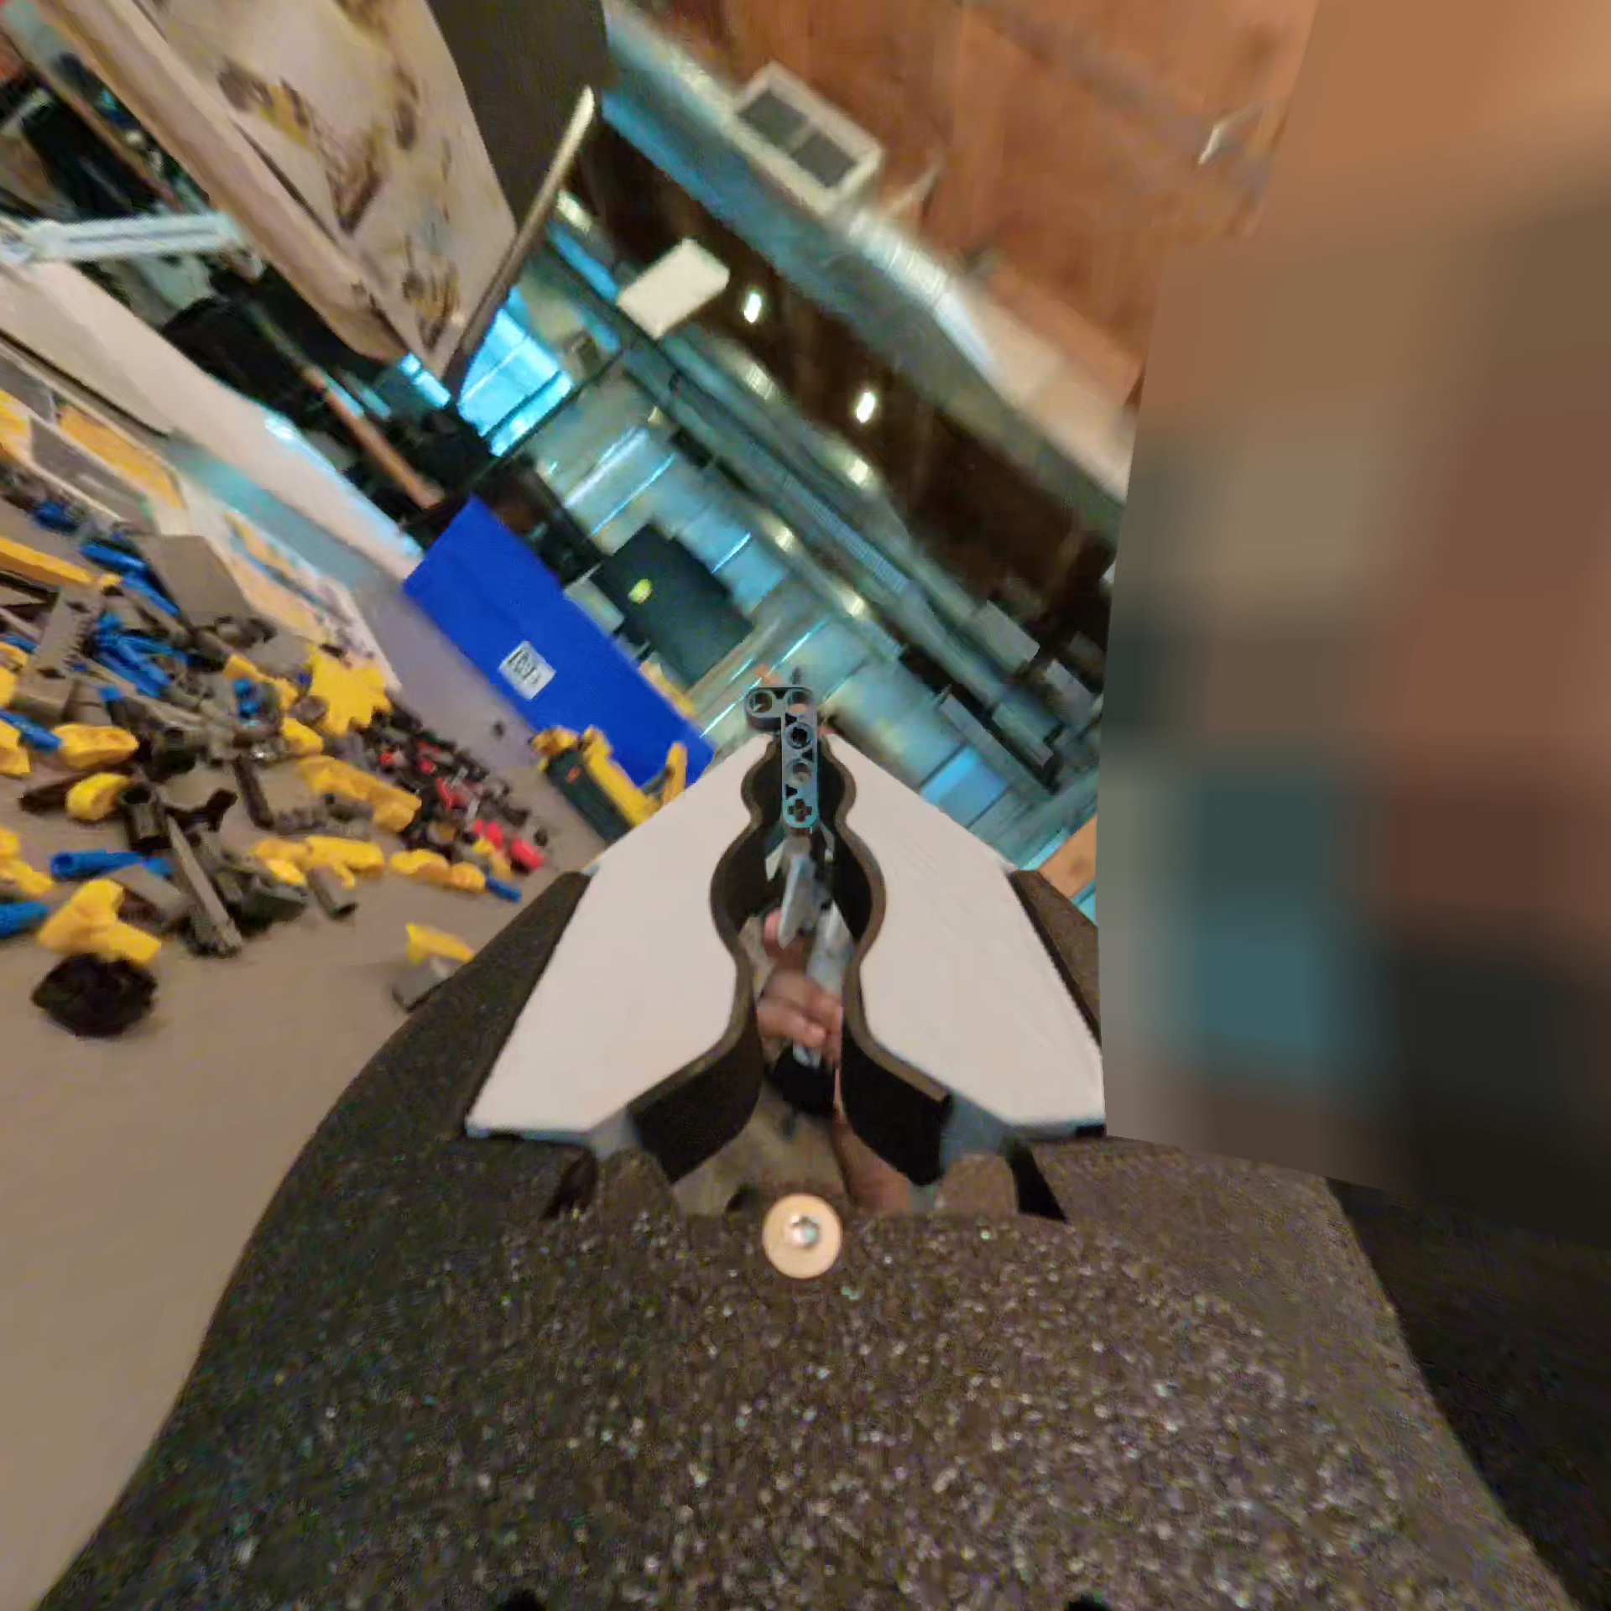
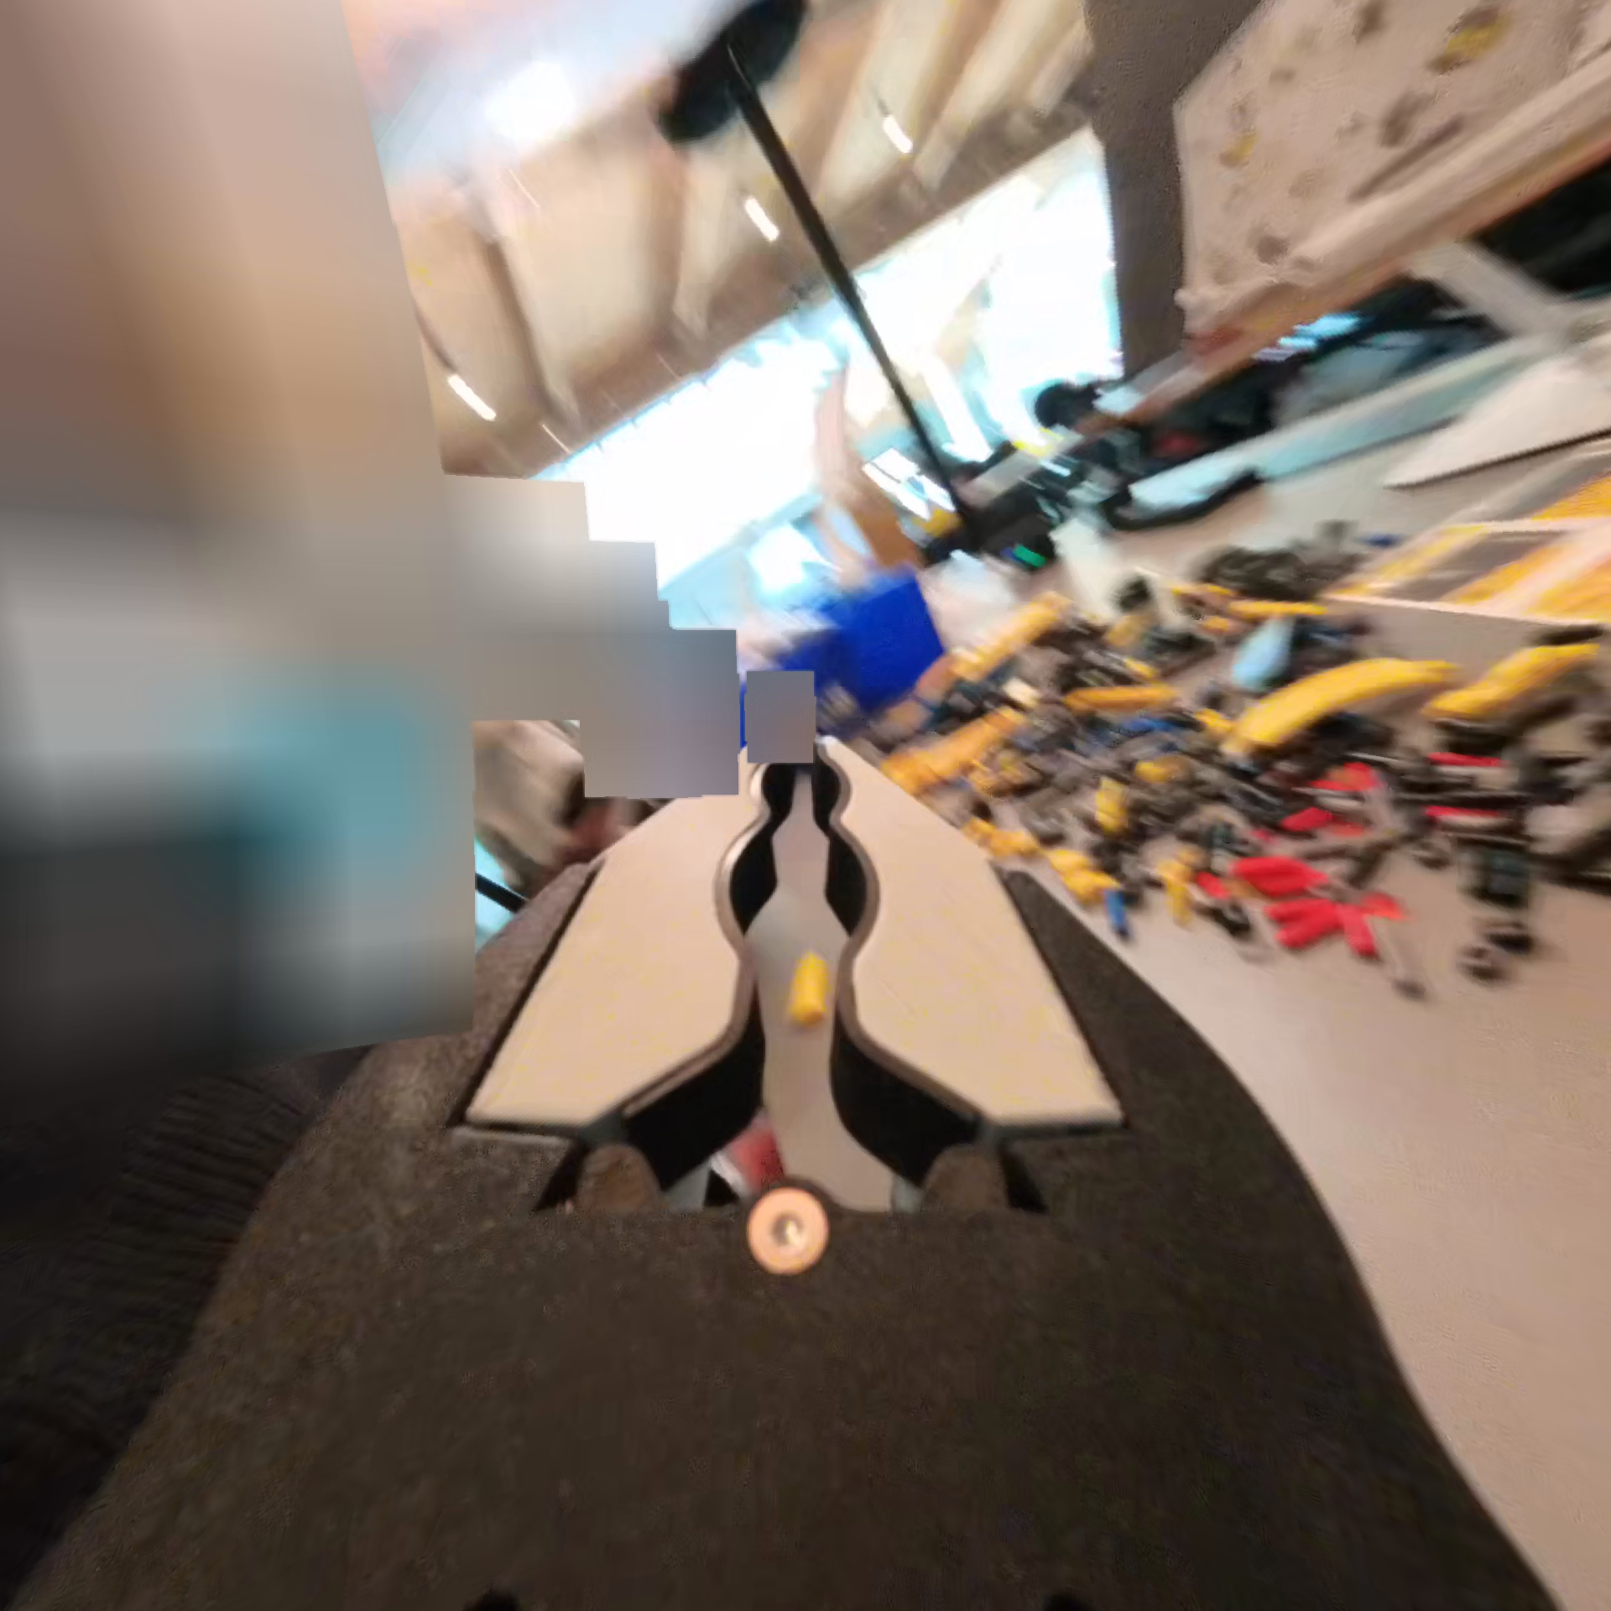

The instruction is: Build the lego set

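My left gripper (image 1: 791,757) is shut on a thin dark teal-grey beam with holes (image 1: 795,750). The beam stands upright between the pads, and its short bent end pokes out above the fingertips. The gripper is lifted off the grey table (image 1: 218,1177). Through the gap behind the jaws I see a hand (image 1: 798,1002) and some pale grey parts. My right gripper (image 2: 791,771) has its jaws drawn close together. The view is blurred and a mosaic patch covers what lies just past the tips. I see nothing between them. A small yellow piece (image 2: 806,987) shows through the gap, on the table below.
A wide pile of yellow, blue, black and red building parts (image 1: 218,767) lies on the table; in the right wrist view it (image 2: 1264,767) sits to the right. A blue bin (image 1: 540,636) stands behind it. A yellow-and-black partial assembly (image 1: 601,776) sits near the bin. Spacing between my two grippers at the tips: around 15 cm.
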Tool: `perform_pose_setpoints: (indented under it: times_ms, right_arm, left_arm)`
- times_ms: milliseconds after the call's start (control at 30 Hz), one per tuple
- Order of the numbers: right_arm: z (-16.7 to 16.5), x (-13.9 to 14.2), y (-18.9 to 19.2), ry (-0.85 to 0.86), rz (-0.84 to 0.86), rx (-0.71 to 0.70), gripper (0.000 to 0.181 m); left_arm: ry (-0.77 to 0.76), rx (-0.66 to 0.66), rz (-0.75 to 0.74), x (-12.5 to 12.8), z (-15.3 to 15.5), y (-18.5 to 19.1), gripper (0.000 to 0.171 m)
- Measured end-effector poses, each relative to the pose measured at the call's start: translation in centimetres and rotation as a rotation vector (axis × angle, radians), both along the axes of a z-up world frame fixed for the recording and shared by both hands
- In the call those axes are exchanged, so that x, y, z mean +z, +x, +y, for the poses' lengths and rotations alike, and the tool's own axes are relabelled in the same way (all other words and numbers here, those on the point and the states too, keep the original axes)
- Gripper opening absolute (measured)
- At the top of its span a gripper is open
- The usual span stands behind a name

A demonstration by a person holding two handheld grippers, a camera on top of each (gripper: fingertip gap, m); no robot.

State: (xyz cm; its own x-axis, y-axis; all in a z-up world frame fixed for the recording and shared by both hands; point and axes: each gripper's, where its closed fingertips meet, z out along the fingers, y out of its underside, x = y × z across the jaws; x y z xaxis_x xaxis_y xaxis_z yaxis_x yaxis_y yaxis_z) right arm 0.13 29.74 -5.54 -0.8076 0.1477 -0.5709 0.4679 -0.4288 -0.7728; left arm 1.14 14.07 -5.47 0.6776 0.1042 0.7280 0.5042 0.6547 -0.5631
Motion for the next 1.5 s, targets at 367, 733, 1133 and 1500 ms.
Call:
perform_pose_setpoints:
  times_ms: [367, 733, 1133, 1500]
  right_arm:
    - [-0.5, -10.8, -2.0, 1.092, 0.207, -0.222, 0.003]
    - [3.4, -12.9, -2.6, 1.164, 0.057, -0.273, 0.003]
    - [0.2, -6.7, -0.7, 0.844, 0.332, -0.267, 0.025]
    - [-5.8, -2.1, 4.9, 0.585, 0.775, -0.261, 0.026]
  left_arm:
    - [-0.390, -0.135, 0.077, -2.2, 6.5, 1.5, 0.006]
    - [-0.404, -0.217, 0.019, -3.8, 7.9, 2.0, 0.006]
    - [-0.179, -0.313, -0.102, -3.2, 8.0, 1.9, 0.006]
    - [0.046, -0.503, -0.238, -2.7, 10.0, 3.3, 0.007]
